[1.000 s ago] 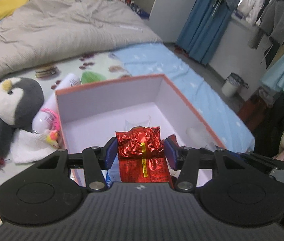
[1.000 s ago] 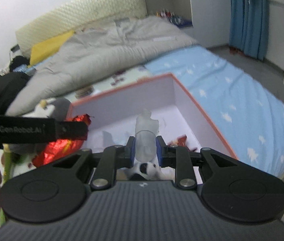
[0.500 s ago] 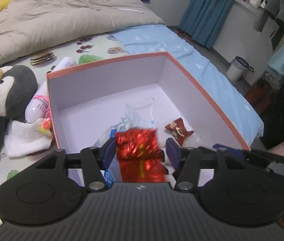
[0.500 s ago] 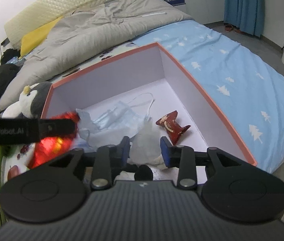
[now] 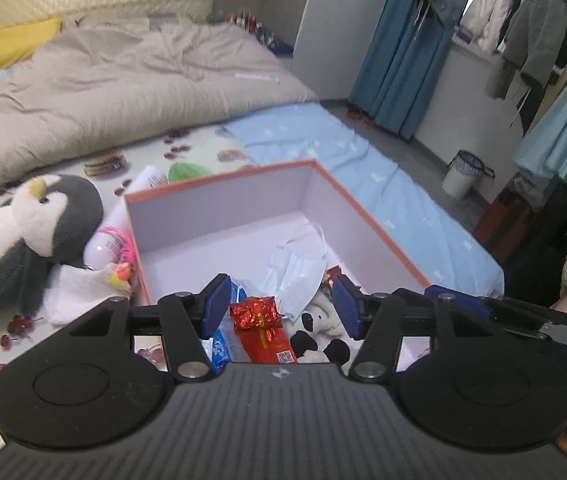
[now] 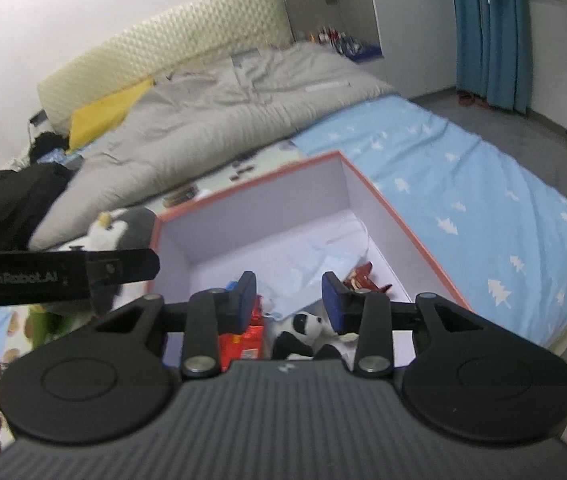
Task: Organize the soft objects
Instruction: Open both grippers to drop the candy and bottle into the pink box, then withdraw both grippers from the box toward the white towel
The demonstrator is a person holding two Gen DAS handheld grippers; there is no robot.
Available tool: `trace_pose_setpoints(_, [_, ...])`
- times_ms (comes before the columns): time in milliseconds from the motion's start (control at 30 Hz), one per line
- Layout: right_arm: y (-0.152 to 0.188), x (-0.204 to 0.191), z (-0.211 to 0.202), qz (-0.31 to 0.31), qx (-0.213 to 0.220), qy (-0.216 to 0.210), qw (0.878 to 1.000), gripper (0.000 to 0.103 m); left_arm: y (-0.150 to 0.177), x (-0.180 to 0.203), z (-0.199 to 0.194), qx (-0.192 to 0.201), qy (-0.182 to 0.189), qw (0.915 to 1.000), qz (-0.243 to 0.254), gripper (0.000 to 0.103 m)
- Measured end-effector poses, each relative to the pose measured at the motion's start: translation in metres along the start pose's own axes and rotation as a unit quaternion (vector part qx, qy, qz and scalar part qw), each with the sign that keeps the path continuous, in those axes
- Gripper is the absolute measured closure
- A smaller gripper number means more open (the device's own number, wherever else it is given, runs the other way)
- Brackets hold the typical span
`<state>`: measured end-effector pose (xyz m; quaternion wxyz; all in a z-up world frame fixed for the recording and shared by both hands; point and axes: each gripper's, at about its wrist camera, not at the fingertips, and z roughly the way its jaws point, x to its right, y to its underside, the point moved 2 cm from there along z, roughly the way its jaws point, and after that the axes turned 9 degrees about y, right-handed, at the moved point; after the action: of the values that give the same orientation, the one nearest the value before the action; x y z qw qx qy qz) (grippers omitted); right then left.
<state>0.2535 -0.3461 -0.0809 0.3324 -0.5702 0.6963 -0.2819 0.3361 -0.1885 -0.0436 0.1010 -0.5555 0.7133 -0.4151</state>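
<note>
Grippers are both hanging spread and empty over the box point(image 5: 367, 220): our left gripper point(image 5: 281, 308) above the red foil packet point(image 5: 261, 330) lying inside, our right gripper point(image 6: 289, 300) above the panda toy point(image 6: 303, 330). We are judging this drop finished; next we are needing the penguin plush point(image 5: 23, 232) lying beside the box.

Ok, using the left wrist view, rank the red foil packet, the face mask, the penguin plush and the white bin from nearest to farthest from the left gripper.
1. Red foil packet: in the box, below the open left gripper.
2. Face mask: farther in, slightly right.
3. Penguin plush: outside the box, far left on the bed.
4. White bin: on the floor, far right.
</note>
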Motion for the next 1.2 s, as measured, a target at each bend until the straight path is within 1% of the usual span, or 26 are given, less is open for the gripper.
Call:
trace_pose_setpoints(167, [0.004, -0.009, -0.038, -0.001, 0.028, -0.009, 1.000, 0.063, 0.009, 0.010, -0.046, 0.028, -0.001, 0.9996, 0.008, 0.041])
trace_pose_setpoints(333, [0.011, -0.020, -0.072, -0.012, 0.049, -0.019, 0.999, 0.063, 0.028, 0.016, -0.094, 0.056, -0.004, 0.9984, 0.008, 0.041])
trace_pose_setpoints(500, [0.022, -0.032, -0.102, -0.020, 0.067, -0.030, 0.997, 0.063, 0.049, 0.019, -0.135, 0.075, -0.009, 0.9971, 0.008, 0.041])
trace_pose_setpoints(700, [0.042, -0.050, -0.127, -0.027, 0.079, -0.042, 0.996, 0.063, 0.076, 0.014, -0.177, 0.087, -0.015, 0.9960, 0.008, 0.041])
trace_pose_setpoints(1033, [0.084, -0.078, -0.147, -0.045, 0.075, -0.054, 0.995, 0.063, 0.121, -0.010, -0.220, 0.096, -0.024, 0.9951, -0.008, 0.041])
trace_pose_setpoints(1200, [0.106, -0.086, -0.148, -0.050, 0.066, -0.054, 0.995, 0.063, 0.144, -0.024, -0.225, 0.088, -0.027, 0.9955, -0.021, 0.040])
